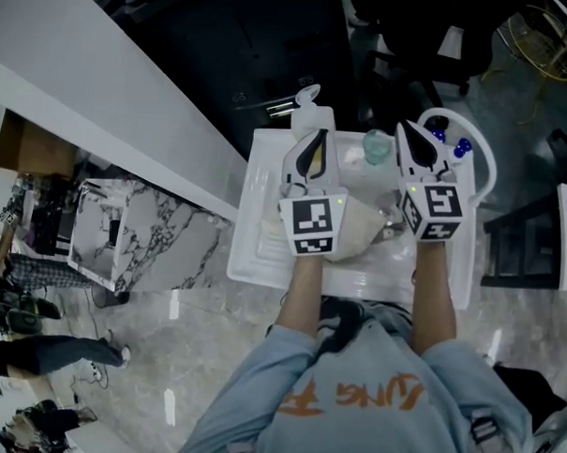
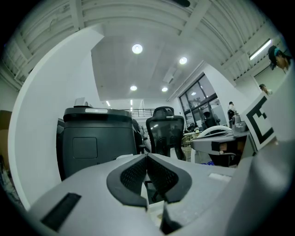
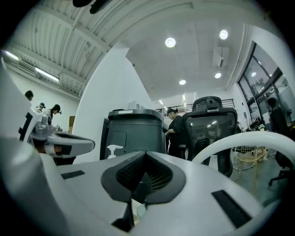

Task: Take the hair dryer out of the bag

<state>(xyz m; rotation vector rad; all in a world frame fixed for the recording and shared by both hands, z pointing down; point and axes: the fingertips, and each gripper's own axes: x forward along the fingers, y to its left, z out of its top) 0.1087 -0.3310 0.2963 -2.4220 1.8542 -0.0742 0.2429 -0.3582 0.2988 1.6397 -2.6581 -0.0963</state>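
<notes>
Hovering level over the white tabletop [image 1: 252,219], the left tool [image 1: 313,140] and the right tool [image 1: 409,140] are both pointing toward the frame's top, jaws pressed together on nothing. The cream bag [image 1: 363,226] is lying at centre frame, beneath and between their marker cubes; the hair dryer cannot be made out.

Orange print [image 1: 361,395] on the shirt [image 1: 256,426] is illegible.
</notes>
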